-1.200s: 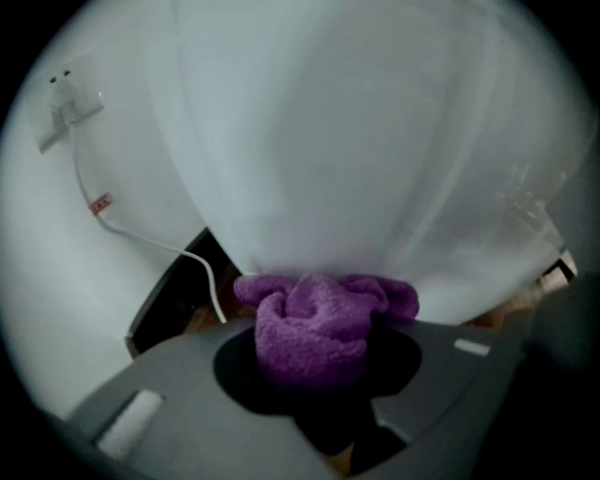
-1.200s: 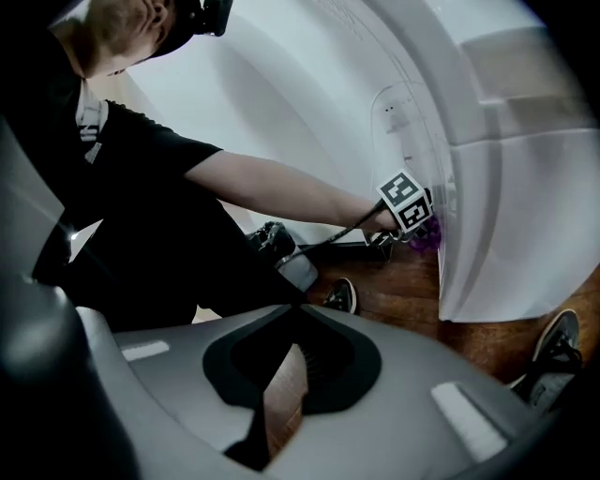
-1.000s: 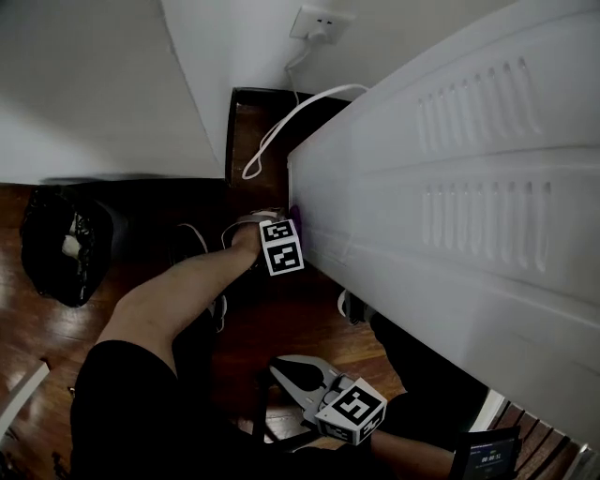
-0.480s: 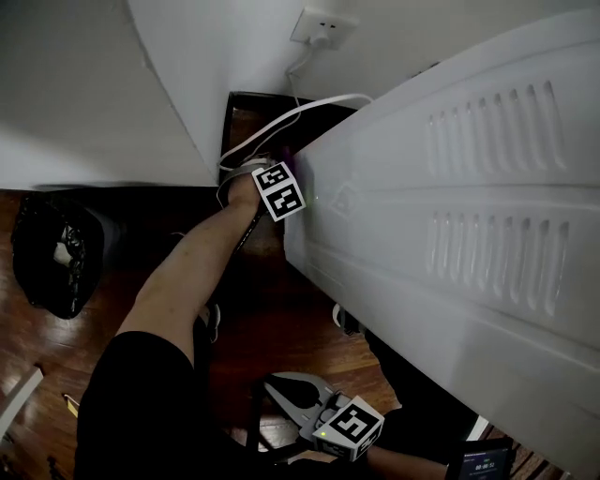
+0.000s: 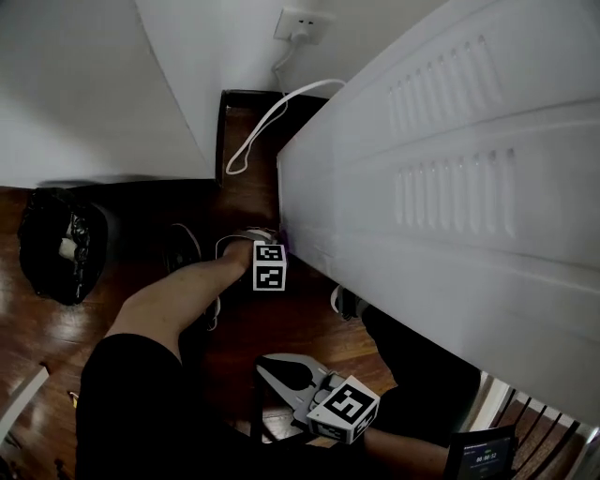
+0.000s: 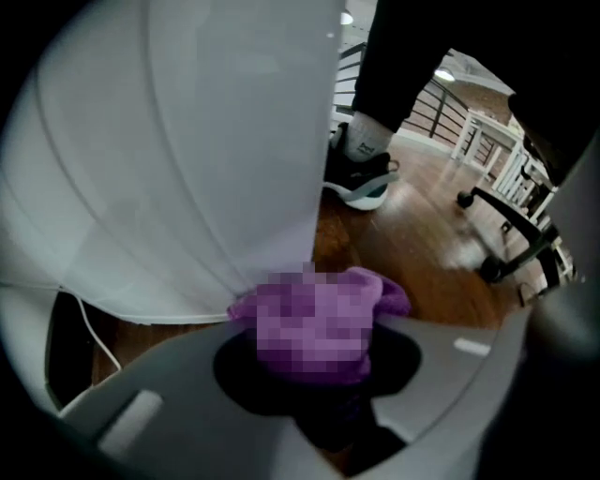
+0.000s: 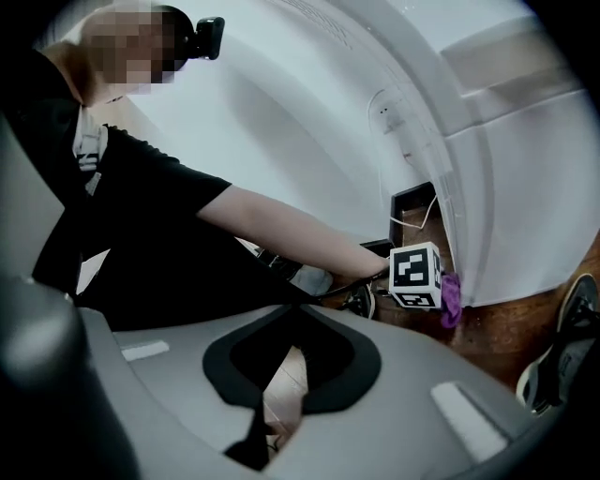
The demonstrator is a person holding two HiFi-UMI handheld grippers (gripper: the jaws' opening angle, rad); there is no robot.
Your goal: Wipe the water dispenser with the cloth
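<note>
The white water dispenser [image 5: 441,178] fills the right of the head view, its vented side panel towards me. My left gripper [image 5: 274,251] is low at its bottom corner, near the floor, shut on a purple cloth [image 6: 319,323]. The cloth bulges out between the jaws and touches the dispenser's lower edge [image 6: 234,216]. From the right gripper view the left gripper's marker cube [image 7: 415,275] and the cloth [image 7: 451,302] show against the dispenser's base [image 7: 506,234]. My right gripper [image 5: 267,367] hangs shut and empty below, away from the dispenser.
A white cable [image 5: 267,122] runs from a wall socket [image 5: 302,23] down to the wooden floor behind the dispenser. A black bag [image 5: 56,248] sits at the left. The person's shoes [image 5: 347,302] stand by the dispenser. A chair base [image 6: 511,234] stands further off.
The left gripper with the cloth slid up along the dispenser's corner edge, then came back down to its bottom corner. The right gripper stayed shut and nearly still.
</note>
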